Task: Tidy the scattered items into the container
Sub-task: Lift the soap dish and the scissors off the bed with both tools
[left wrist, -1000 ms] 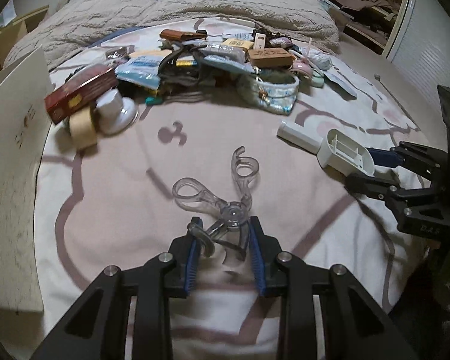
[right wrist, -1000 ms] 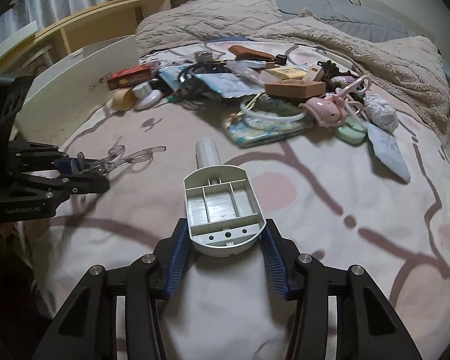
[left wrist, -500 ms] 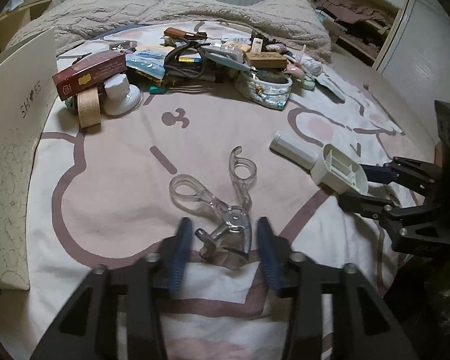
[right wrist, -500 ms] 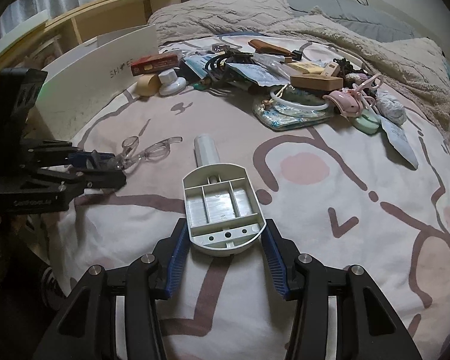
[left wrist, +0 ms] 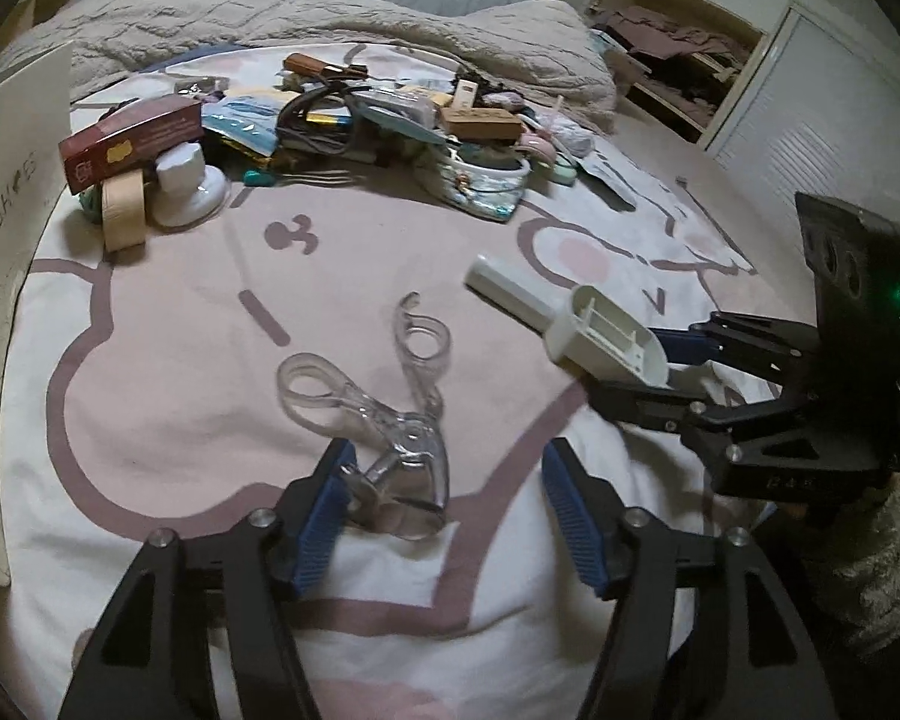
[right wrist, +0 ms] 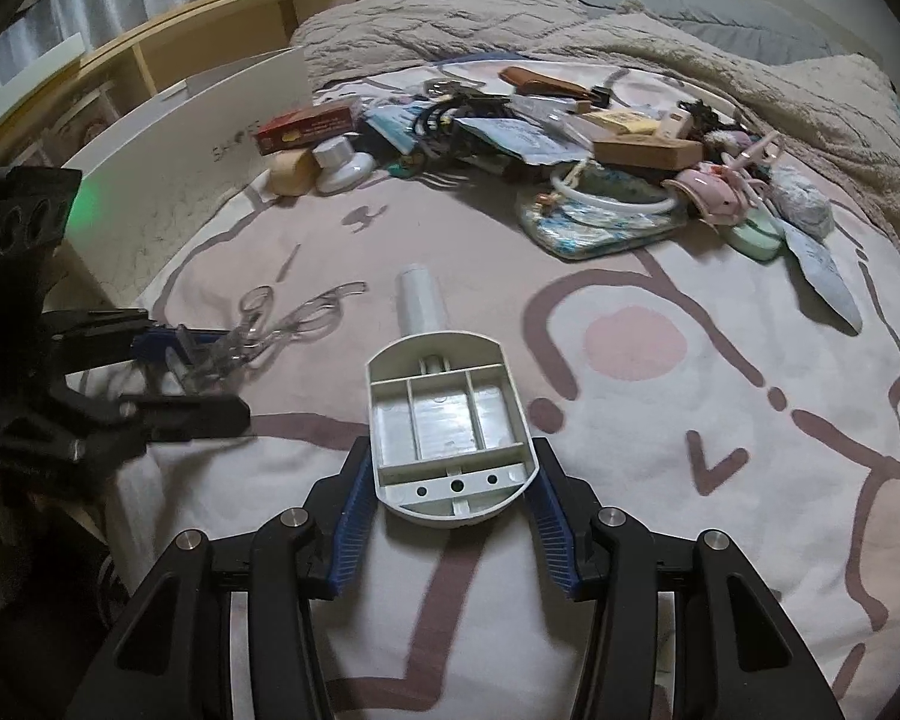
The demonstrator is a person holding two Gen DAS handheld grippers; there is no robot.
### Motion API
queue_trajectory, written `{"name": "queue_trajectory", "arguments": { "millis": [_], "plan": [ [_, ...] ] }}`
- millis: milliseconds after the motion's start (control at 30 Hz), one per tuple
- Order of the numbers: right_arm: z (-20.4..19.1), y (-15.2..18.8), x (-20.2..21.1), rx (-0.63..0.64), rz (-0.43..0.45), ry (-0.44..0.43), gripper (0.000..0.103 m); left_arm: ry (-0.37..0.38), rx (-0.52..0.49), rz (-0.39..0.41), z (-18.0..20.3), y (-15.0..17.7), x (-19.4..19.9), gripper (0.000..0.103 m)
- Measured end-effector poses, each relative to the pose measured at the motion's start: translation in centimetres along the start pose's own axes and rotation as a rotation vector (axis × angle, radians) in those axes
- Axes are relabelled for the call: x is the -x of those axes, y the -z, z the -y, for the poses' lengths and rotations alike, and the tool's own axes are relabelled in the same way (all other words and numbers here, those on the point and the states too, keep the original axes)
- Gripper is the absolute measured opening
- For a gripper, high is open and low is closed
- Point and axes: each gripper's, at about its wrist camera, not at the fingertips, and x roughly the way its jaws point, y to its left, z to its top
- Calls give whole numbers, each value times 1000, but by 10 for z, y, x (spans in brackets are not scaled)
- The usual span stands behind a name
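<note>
Now your left tool [left wrist: 444, 495] is spreading, freeing the clear scissors [left wrist: 384, 414] onto the bed [left wrist: 150, 360]; your right tool [right wrist: 450, 516] pinches the white scraper [right wrist: 450, 426].

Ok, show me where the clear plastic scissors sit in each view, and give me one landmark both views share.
Left wrist view: the clear scissors lie low in the centre, blades between the opening jaws of the left gripper, nearer the left pad.
Right wrist view: they lie at mid-left, in front of the left gripper.
Shared landmark: the red box at the left end of the pile.
</note>
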Motion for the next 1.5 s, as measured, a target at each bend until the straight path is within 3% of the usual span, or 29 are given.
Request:
{"name": "queue_trajectory", "arguments": {
  "millis": [133,200,300,600,767,833,900,1000,1200,1500],
  "plan": [
    [-14,4,2,31,1,-7,50,-3,24,-2,-1,3,-3,70],
    [-15,4,1,18,1,0,50,29,61,1,-4,4,-3,80],
    [-9,2,0,-32,3,-11,50,65,97,-5,-8,5,-5,87],
    [-13,-9,-7,-35,33,50,50,33,45,-38,-1,6,-7,87],
    [-10,-7,-10,-44,56,59,47,27,69,-16,-3,8,-5,86],
    [-12,-6,-9,-30,67,67,47,-16,72,1,-2,8,-4,76],
    [-14,-5,-9,-14,81,79,47,-79,56,23,-1,9,-4,57],
    [-15,-2,-10,-16,101,87,47,-109,66,46,-6,9,-3,43],
    [-15,1,-12,-28,123,89,47,-149,45,80,-5,7,-4,31],
    [-13,5,-12,-49,145,84,47,-167,22,106,0,6,-4,29]
  ]
}}
